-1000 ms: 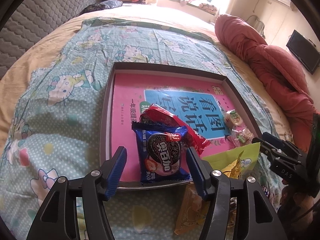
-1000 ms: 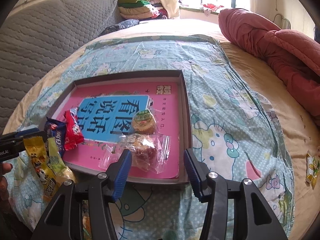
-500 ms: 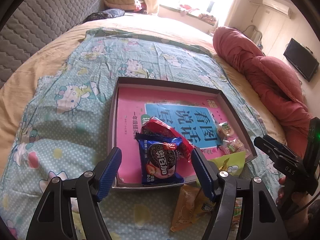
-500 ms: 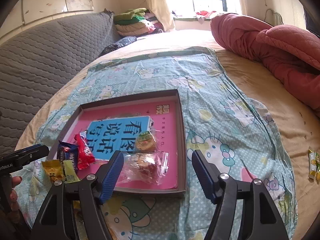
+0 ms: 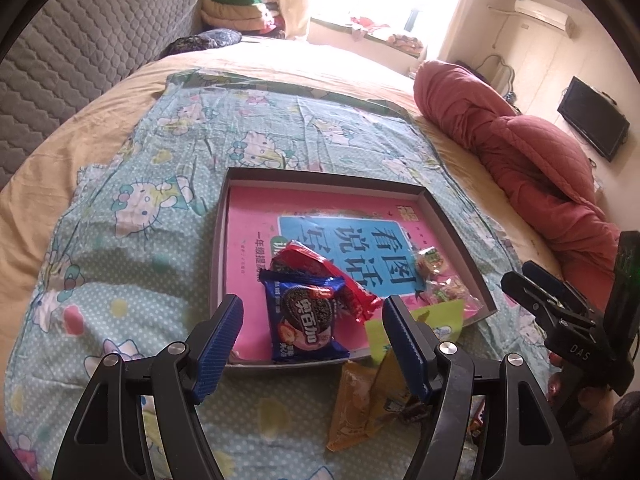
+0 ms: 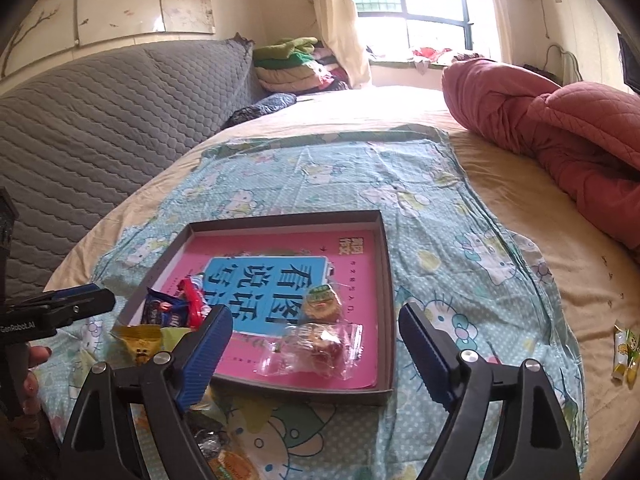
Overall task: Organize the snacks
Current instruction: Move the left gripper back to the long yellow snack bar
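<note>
Both tongs hang above the near edge of the tray, each with nothing between its pads. The left tongs stand wide over the cookie pack, which lies in the tray at about 6 o'clock, with the red pack just behind it at 12. The right tongs are opening over the clear wrapped snack and touch nothing; the round cake sits just beyond.

Risks, as I judge them: the tray rests on soft bedding, so a hard push down could tip it and slide the packs. The cookie and red packs overlap, so a grab at one may drag the other.

Loose snacks are not yet in: a yellow pack and a green one crowd the tray's near rim between the two tongs, and a small pack lies well apart at 3 o'clock on the bed. A red quilt is bunched at 1 o'clock.
</note>
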A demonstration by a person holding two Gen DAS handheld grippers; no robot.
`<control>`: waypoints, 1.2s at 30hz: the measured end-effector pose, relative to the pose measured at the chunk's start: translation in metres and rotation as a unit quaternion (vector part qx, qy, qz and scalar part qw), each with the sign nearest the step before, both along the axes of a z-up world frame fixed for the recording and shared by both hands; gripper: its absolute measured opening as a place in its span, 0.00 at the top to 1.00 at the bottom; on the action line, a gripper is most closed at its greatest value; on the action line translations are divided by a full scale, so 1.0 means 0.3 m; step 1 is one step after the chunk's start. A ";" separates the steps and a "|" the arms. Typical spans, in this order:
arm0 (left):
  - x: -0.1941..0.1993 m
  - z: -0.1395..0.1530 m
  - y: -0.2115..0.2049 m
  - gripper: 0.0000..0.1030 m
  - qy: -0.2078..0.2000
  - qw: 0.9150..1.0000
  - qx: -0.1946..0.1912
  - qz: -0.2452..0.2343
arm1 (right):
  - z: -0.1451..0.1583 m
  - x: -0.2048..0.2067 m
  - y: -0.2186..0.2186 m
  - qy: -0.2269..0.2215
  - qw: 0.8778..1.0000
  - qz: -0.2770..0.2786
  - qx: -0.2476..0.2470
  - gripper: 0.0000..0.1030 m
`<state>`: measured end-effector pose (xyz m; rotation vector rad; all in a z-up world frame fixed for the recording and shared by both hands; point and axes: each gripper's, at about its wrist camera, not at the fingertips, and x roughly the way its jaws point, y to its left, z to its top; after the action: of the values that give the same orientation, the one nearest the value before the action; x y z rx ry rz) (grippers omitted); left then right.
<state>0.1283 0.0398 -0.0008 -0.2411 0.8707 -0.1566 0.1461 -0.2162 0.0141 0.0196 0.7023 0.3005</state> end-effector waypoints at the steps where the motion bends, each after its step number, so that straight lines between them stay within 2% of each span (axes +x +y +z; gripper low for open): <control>1: -0.003 -0.001 -0.005 0.28 0.001 1.000 0.001 -0.003 | 0.002 -0.003 0.001 -0.001 1.000 0.002 0.001 0.17; 20: -0.055 0.003 -0.091 0.28 0.007 0.999 0.011 -0.036 | 0.003 -0.084 0.060 0.021 0.998 0.052 0.015 0.10; 31: -0.067 -0.016 -0.118 0.28 0.023 0.998 0.007 -0.053 | -0.036 -0.110 0.096 0.069 0.994 0.079 0.034 0.07; 36: -0.067 -0.040 -0.135 0.28 0.039 0.997 -0.002 -0.069 | -0.050 -0.135 0.123 0.077 0.993 0.091 0.016 0.07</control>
<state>0.1081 -0.0007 -0.0129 -0.1918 0.9648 -0.2795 0.1056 -0.1792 -0.0009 0.0085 0.8548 0.4890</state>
